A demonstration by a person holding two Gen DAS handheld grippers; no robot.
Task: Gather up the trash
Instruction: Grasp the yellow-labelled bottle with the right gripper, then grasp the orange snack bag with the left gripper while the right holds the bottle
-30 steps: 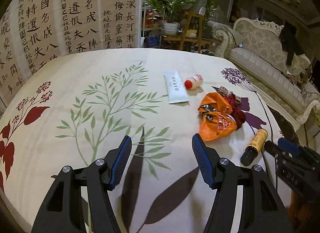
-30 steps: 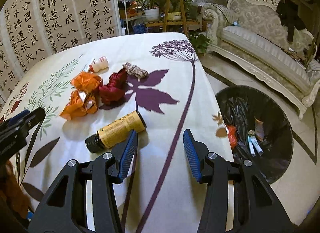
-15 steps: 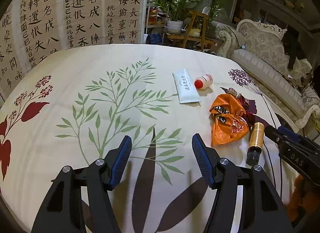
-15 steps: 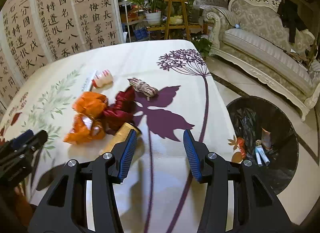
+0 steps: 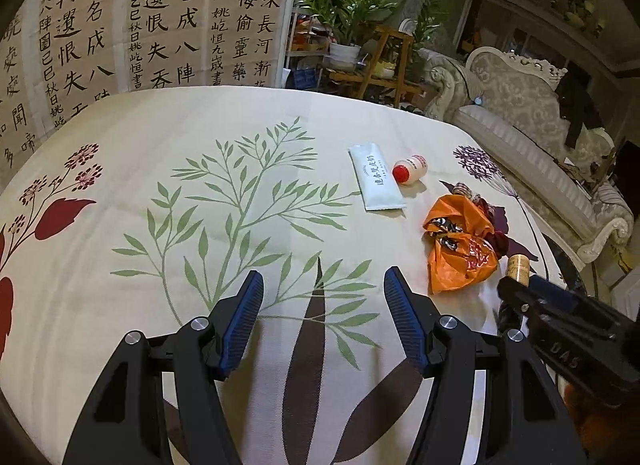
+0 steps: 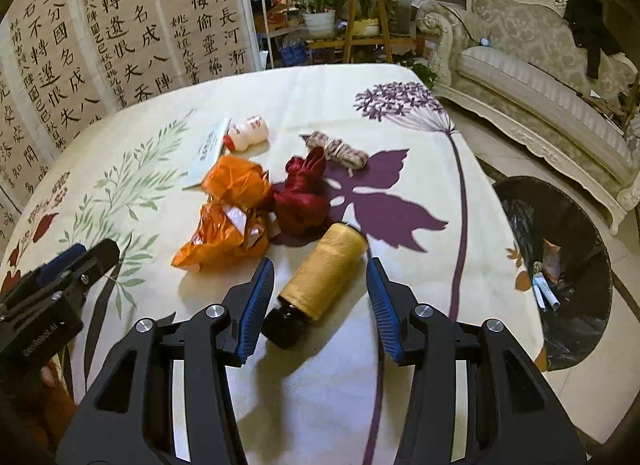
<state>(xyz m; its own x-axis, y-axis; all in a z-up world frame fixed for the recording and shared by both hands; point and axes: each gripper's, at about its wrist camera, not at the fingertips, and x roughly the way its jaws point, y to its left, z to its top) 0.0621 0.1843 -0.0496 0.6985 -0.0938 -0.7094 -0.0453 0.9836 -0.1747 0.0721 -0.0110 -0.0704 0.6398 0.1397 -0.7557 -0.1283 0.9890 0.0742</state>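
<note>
Right tongs (image 6: 320, 293) gape wide, straddling the yellow-labelled bottle (image 6: 324, 273) lying on the worktop (image 6: 420, 77), nothing gripped; left tongs (image 5: 323, 315) equally wide and empty, hovering to the left. Risk: round bottle rolls or squirts out as the pads close, nudging the orange wrapper (image 6: 230, 213) alongside. Worktop's right edge near; bin (image 6: 560, 265) just beyond, path open.

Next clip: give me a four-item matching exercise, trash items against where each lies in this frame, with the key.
Items
1. yellow-labelled bottle
2. white sachet
3. small red-capped bottle
4. two white tubes

Places
A. inside the black bin bag
B. between the open jaws of the right gripper
C. flat on the tablecloth, left of the small bottle
D. on its side, beside the sachet

Pairs: 1-B, 2-C, 3-D, 4-A
</note>
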